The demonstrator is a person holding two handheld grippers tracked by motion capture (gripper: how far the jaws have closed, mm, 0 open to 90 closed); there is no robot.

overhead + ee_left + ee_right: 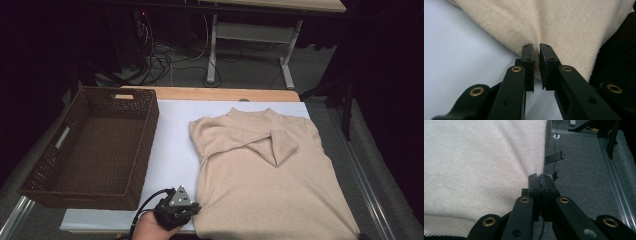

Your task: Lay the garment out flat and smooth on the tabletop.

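A beige knit sweater (270, 175) lies flat on the white-covered table (170, 145), collar to the far side, one sleeve folded across the chest. My left gripper (196, 208), held in a hand at the bottom of the high view, sits at the sweater's near left corner. In the left gripper view its jaws (536, 47) are pinched on the puckered edge of the sweater (549, 22). In the right gripper view my right gripper (540, 177) is shut on the sweater's (479, 165) side edge, where the fabric draws into the tips.
A dark brown wicker basket (145, 150) stands empty on the table's left side, close to the sweater. Grey carpet and an aluminium rail (619, 192) run along the table's right. A desk frame (250, 35) and cables lie beyond the far edge.
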